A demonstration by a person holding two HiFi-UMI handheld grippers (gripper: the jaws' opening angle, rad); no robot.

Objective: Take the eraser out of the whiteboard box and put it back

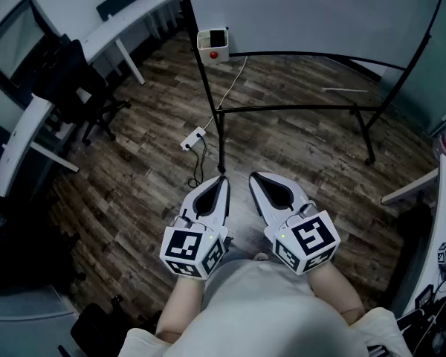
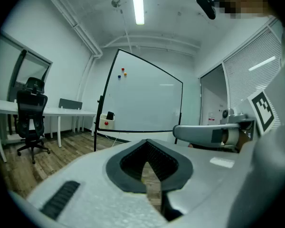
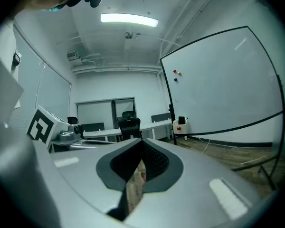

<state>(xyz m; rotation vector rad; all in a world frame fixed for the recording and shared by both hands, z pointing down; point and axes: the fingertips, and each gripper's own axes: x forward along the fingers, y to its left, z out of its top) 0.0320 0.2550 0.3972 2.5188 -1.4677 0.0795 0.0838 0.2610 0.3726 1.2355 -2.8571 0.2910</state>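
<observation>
A small white whiteboard box with a red dot hangs on the left post of the whiteboard. A dark eraser stands upright in it. The box and its eraser show small and far off in the left gripper view. The right gripper view also has the box, far ahead. My left gripper and right gripper are held side by side low over the floor, well short of the board. Both are shut with nothing between the jaws.
The whiteboard's black stand spreads its legs across the wooden floor ahead. A white power strip with a cable lies on the floor at left. A black office chair and white desks stand at left, another desk at right.
</observation>
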